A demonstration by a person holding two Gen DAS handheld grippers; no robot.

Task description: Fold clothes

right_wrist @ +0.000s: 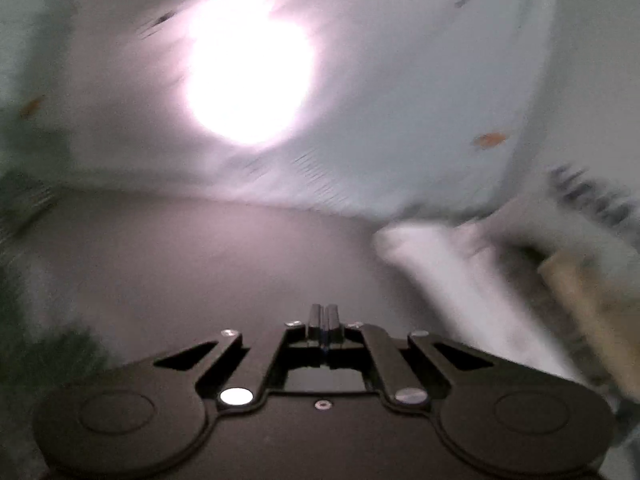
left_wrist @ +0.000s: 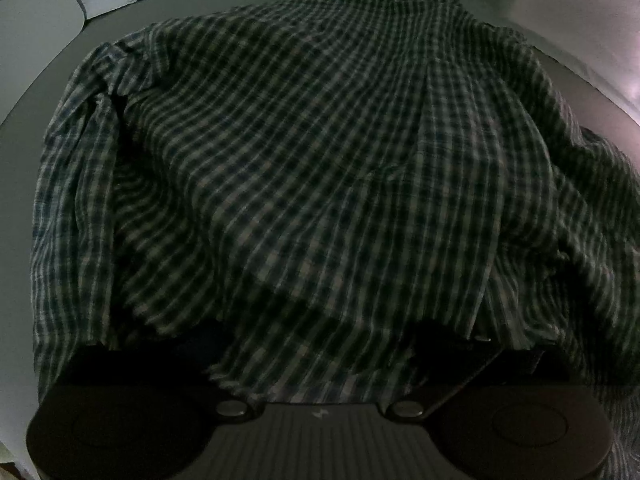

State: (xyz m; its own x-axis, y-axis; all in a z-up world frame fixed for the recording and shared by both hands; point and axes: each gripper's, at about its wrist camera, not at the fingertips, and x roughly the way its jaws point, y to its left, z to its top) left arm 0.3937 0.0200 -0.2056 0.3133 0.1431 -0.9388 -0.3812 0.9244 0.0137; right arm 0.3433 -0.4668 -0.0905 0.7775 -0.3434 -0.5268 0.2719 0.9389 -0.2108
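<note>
Through the left wrist view I see my left gripper spread wide, its fingertips hidden under the checked shirt, whose hem drapes loosely over the gripper body. That shirt lies rumpled on a grey table. Over on the right wrist view, badly blurred, my right gripper is clenched on nothing above that table.
</note>
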